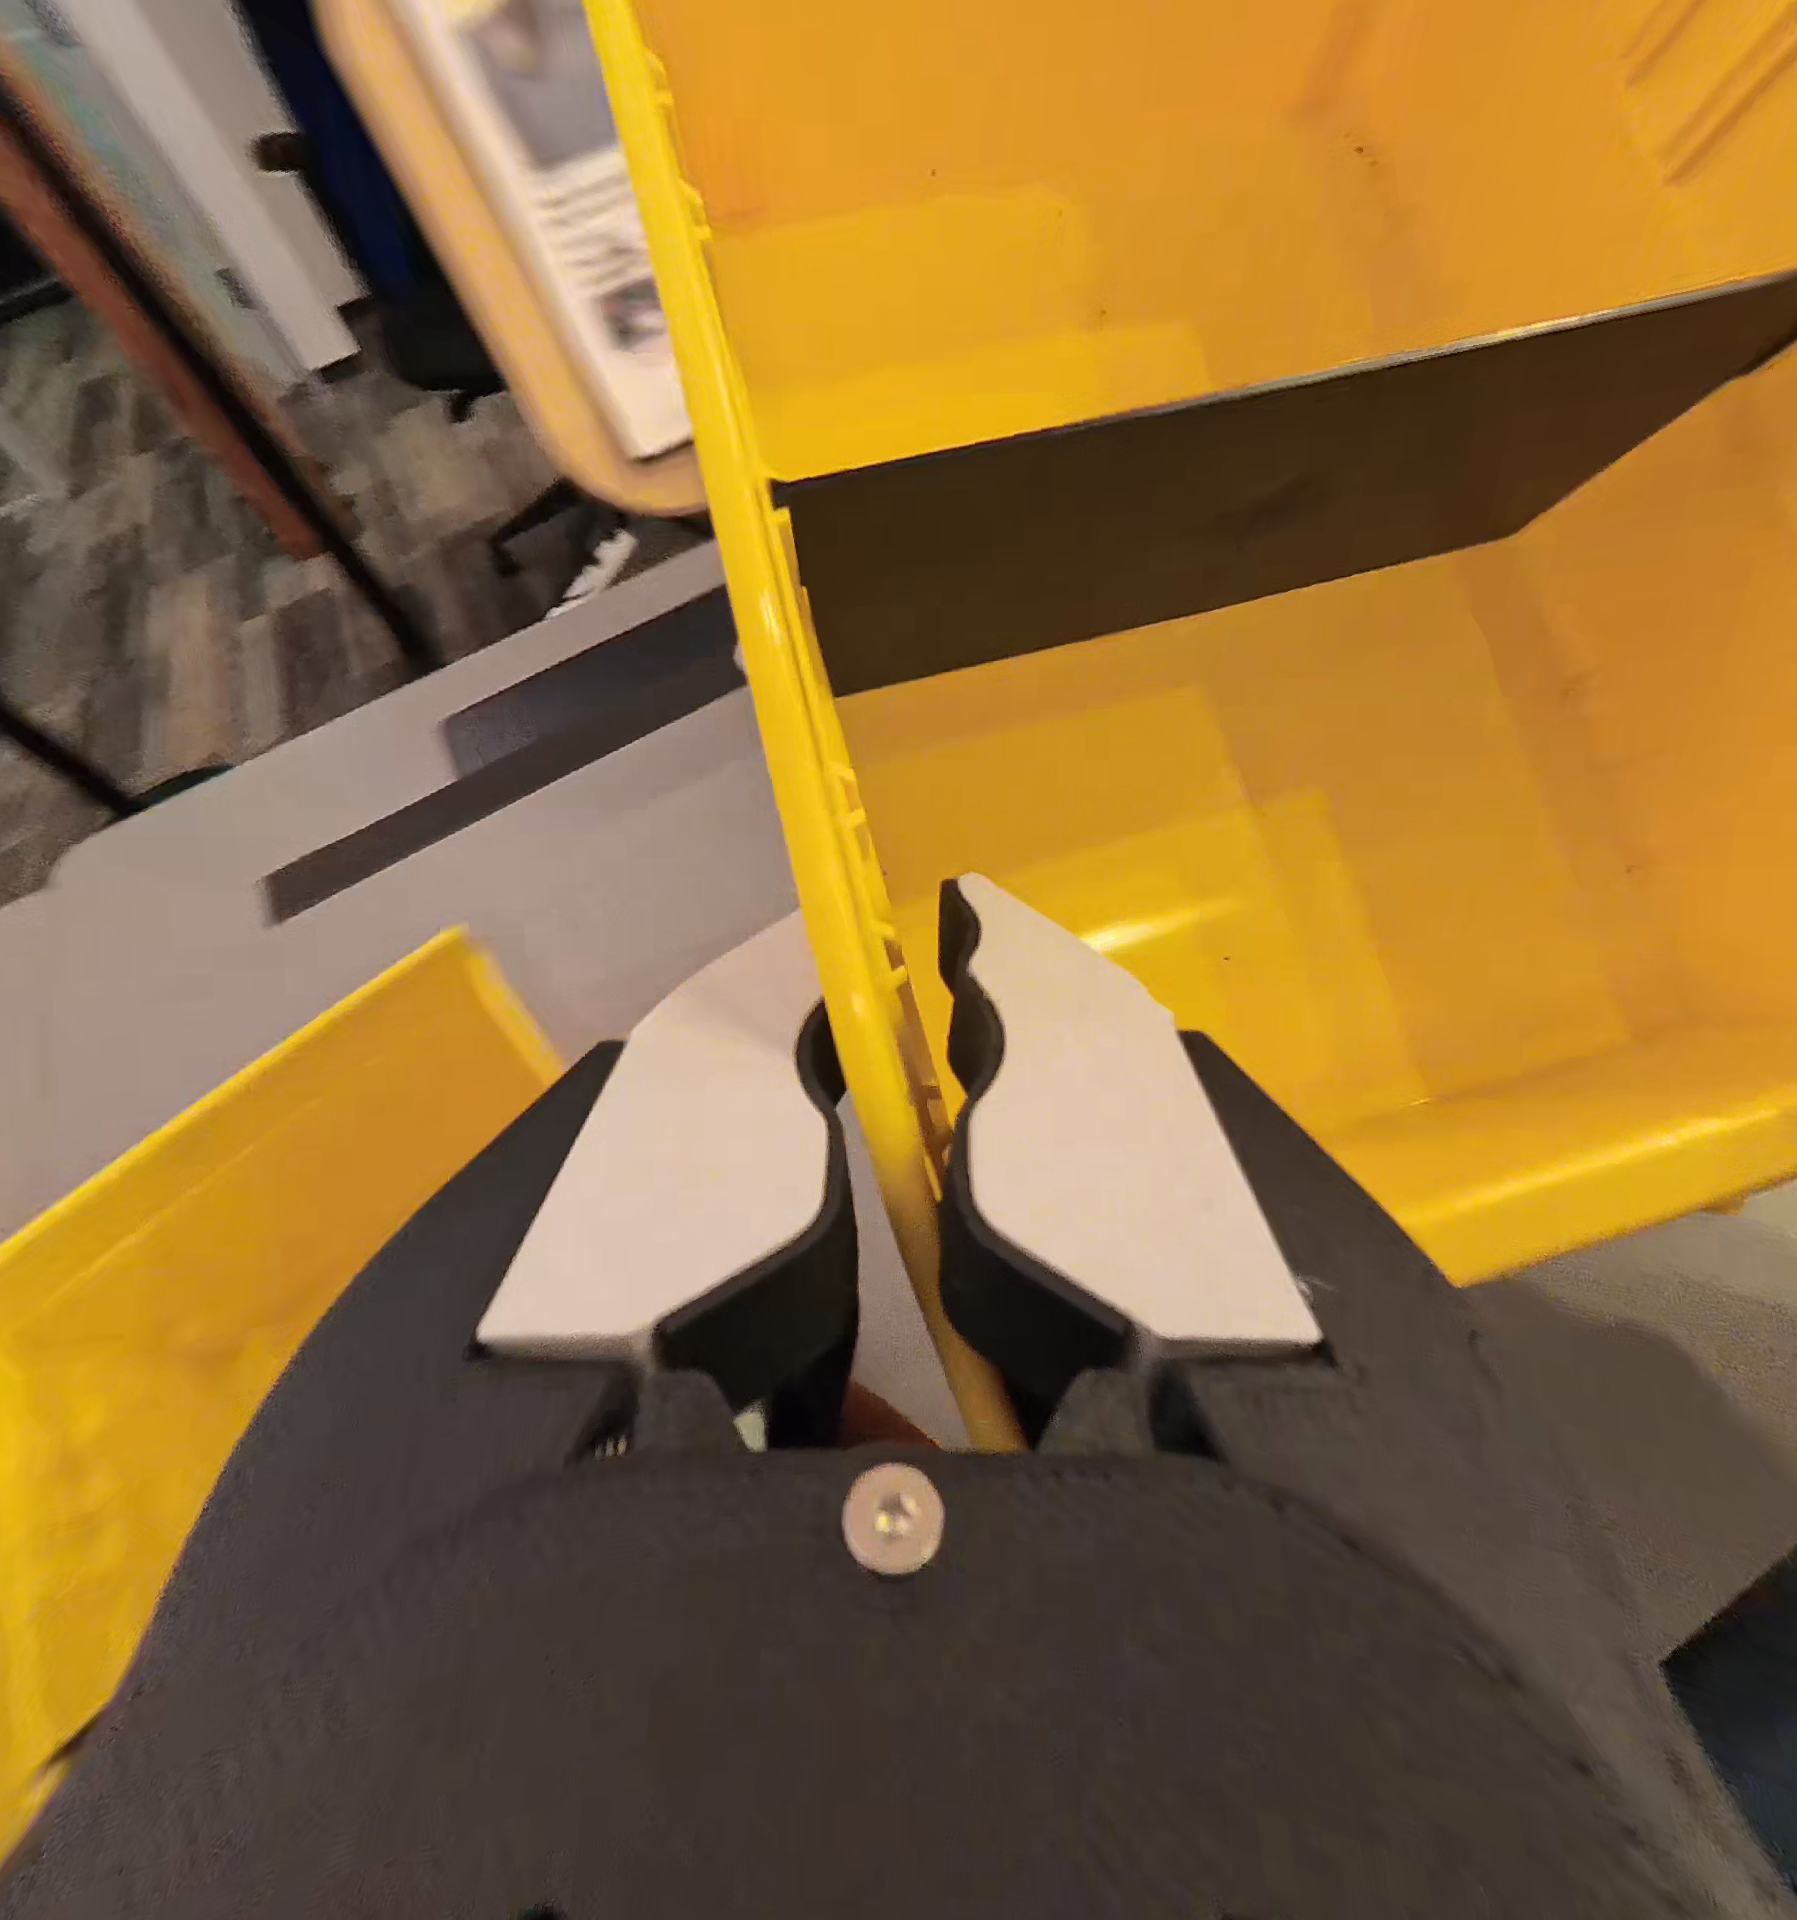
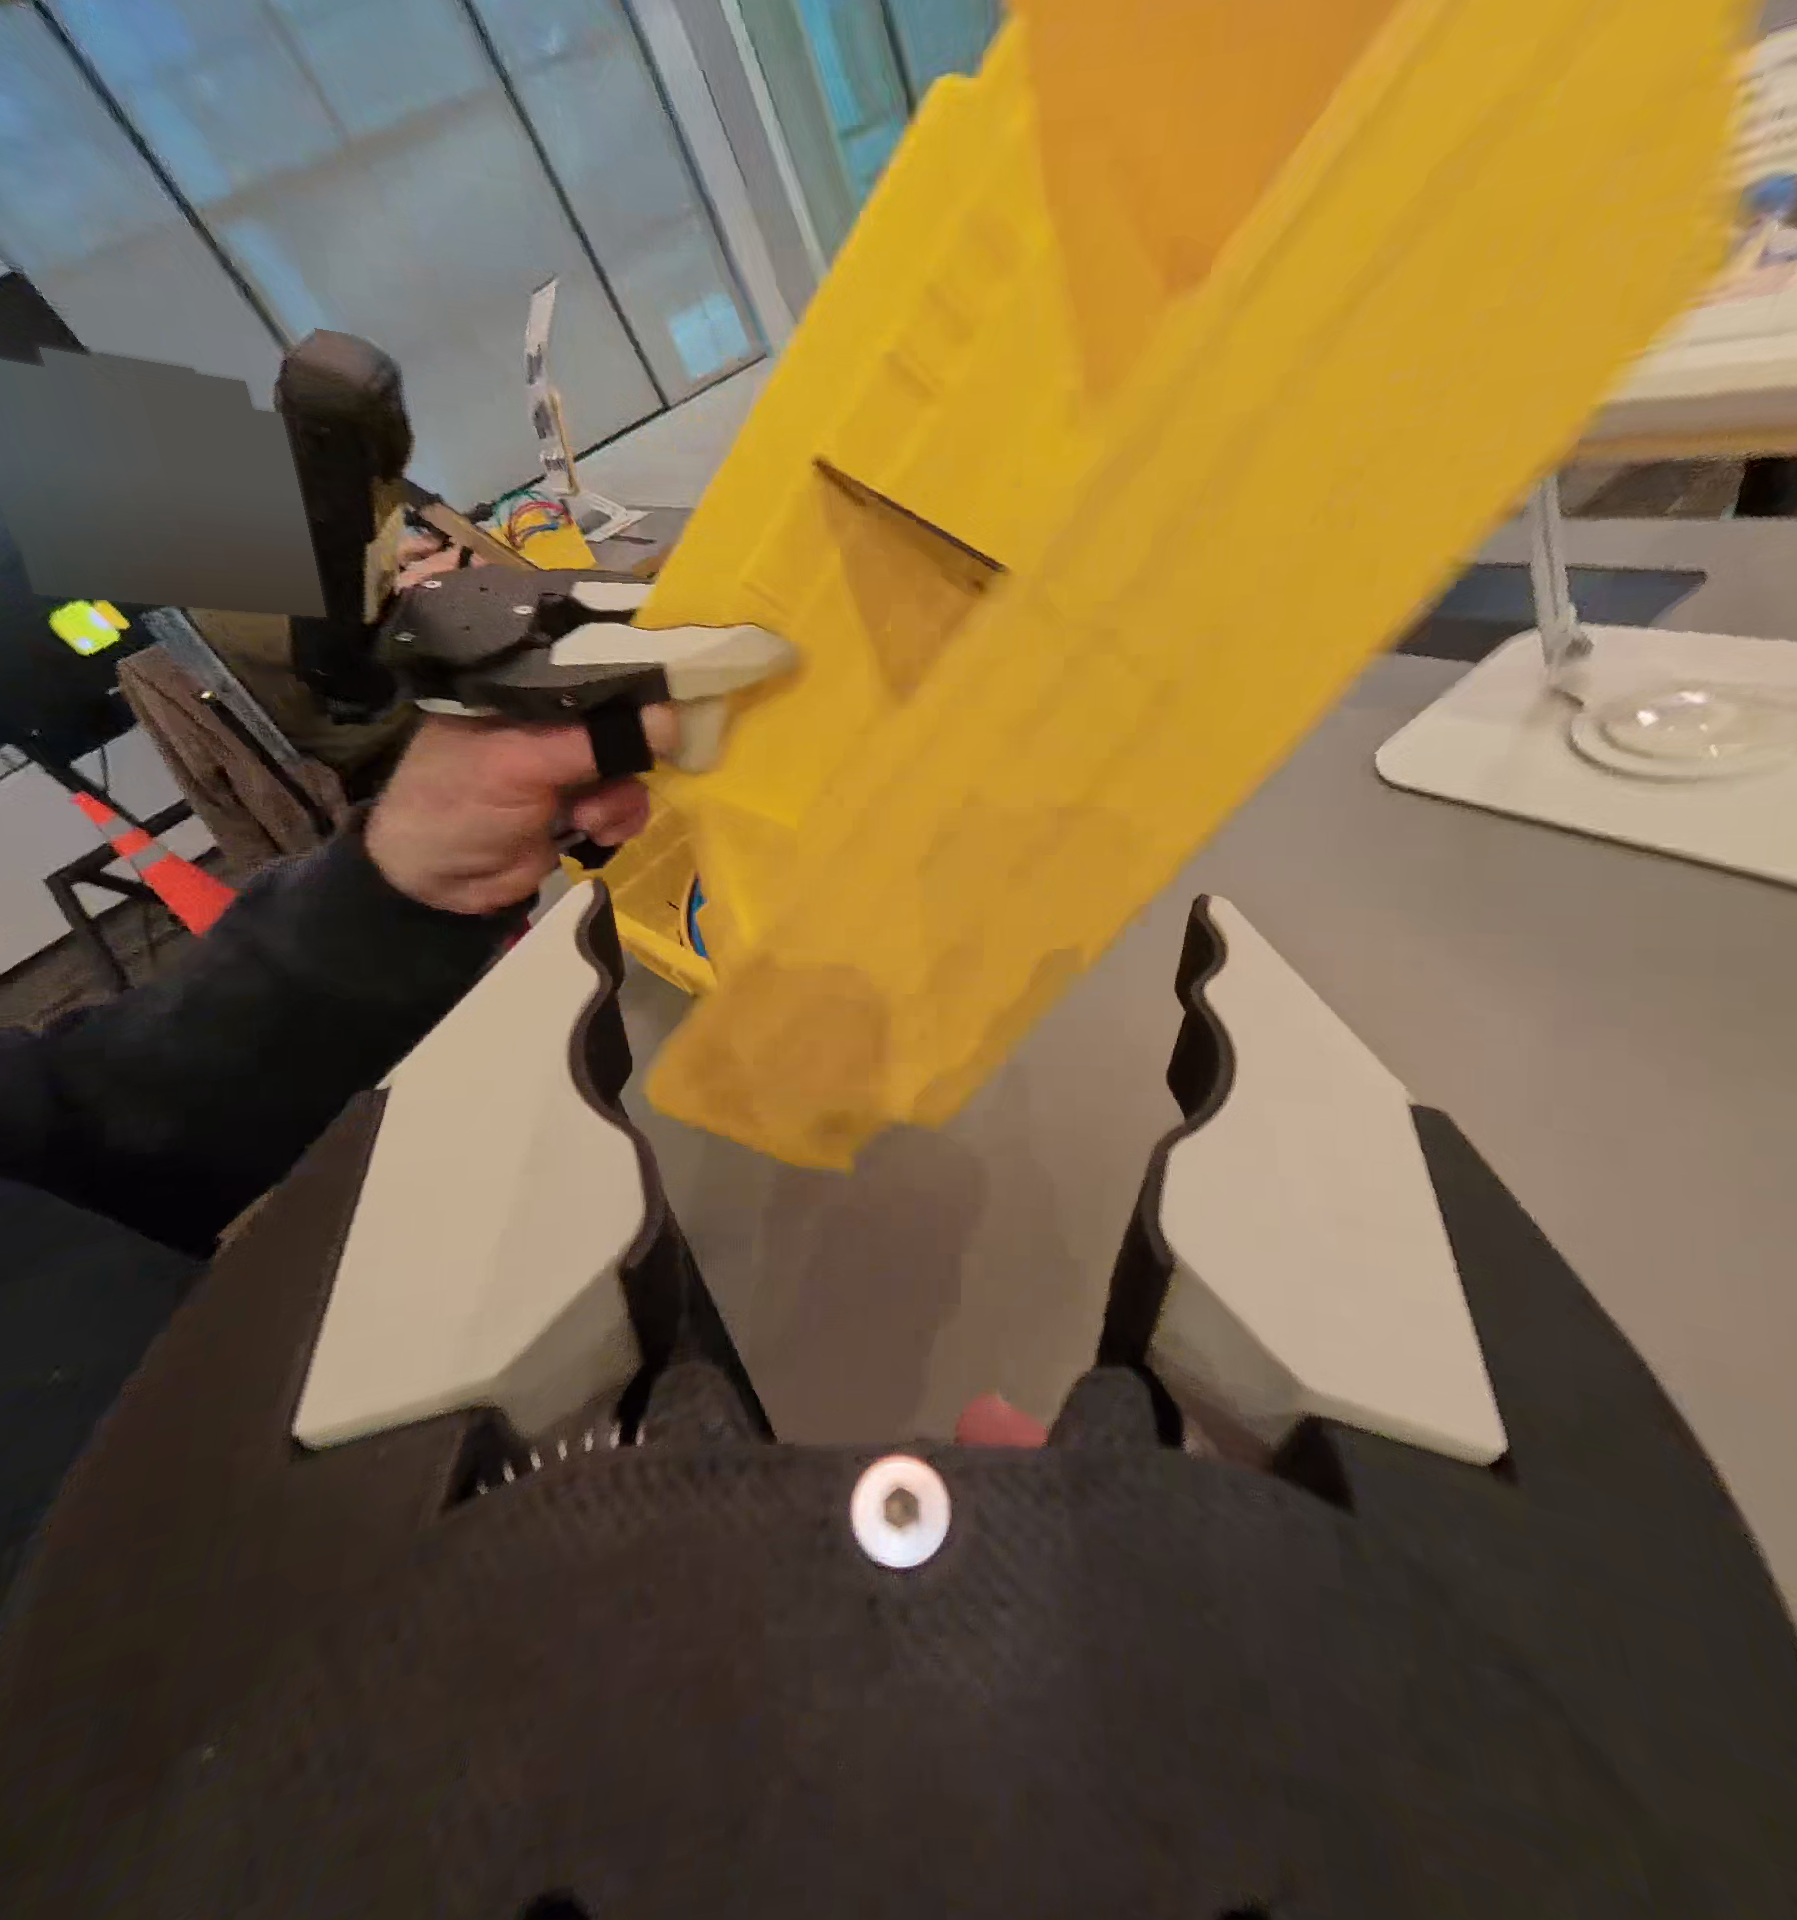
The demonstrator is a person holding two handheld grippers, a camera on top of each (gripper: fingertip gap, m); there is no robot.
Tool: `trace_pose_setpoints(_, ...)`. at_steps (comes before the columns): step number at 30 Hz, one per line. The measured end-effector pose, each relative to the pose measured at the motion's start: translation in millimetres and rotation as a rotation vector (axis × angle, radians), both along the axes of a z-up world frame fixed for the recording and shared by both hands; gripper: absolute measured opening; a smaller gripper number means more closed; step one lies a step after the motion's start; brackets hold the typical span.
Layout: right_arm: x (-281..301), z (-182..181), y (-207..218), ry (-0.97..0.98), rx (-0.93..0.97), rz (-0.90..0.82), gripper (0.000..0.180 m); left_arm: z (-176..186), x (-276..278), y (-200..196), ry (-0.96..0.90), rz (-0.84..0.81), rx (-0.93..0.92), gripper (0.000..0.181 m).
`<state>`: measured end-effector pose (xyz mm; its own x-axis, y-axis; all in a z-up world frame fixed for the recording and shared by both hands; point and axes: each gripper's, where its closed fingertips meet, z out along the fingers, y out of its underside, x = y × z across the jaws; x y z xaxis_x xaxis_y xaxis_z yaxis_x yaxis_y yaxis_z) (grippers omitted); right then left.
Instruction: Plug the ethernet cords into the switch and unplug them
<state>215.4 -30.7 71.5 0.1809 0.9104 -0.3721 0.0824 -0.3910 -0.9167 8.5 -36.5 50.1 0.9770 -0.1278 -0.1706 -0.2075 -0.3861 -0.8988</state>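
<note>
Left wrist view
Left gripper (image 1: 878,997): black body with pale finger plates, nearest the lens; jaws drawn close on the thin side wall of a yellow bin, one finger outside the wall and one inside.
Yellow bin (image 1: 1237,260): tilted and lifted off the surface, its open inside turned to the camera; a black divider (image 1: 1237,520) crosses it from wall to wall.
Second yellow piece (image 1: 198,1195): yellow plastic at lower left, beside the gripper body; blurred, and whether it is another bin cannot be told.
Grey table (image 1: 406,935): lies under and behind the bin, with dark strips across it.
Background: patterned carpet (image 1: 94,582) and a pale board with printed sheets (image 1: 561,239) past the table edge.
Ethernet cords and switch: neither shows in this view.

Right wrist view
Right gripper (image 2: 899,977): jaws spread wide, with nothing between them; the bin's lower corner hangs just ahead of the tips, apart from them.
Yellow bin (image 2: 1133,675): held up on a slant above the grey table (image 2: 1393,1039), motion-blurred.
Left gripper (image 2: 733,686): farther off at left, clamped on the bin's edge, held by a hand (image 2: 478,810) in a dark sleeve.
White tray (image 2: 1600,779): on the table at right, with a clear round dish (image 2: 1694,727) on it.
Far left: an orange cone (image 2: 161,868) on the floor, glass panels behind.
Ethernet cords and switch: not identifiable here.
</note>
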Motion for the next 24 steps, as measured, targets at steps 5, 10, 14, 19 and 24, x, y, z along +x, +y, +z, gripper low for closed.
trace_pose_setpoints(5,51.9,-55.0,40.2,-0.218,0.025,-0.281,0.103,-39.1,103.2,53.2,0.036,-0.127,-0.064,0.015)
trace_pose_setpoints(10,118.0,-109.8,81.0,-0.483,0.052,-0.466,0.076,-82.4,168.4,81.0,0.027,-0.179,-0.140,0.019)
trace_pose_setpoints(14,161.4,-137.2,105.1,-0.620,0.026,-0.541,0.061,-128.4,214.0,85.2,-0.091,-0.235,-0.281,0.027)
trace_pose_setpoints(19,198.9,-166.3,118.5,-0.813,-0.010,-0.551,0.047,-154.9,257.0,74.9,-0.116,-0.329,-0.358,0.050)
trace_pose_setpoints(24,227.1,-173.0,135.2,-0.869,-0.024,-0.576,0.032,-161.2,294.0,57.0,-0.148,-0.487,-0.450,0.077)
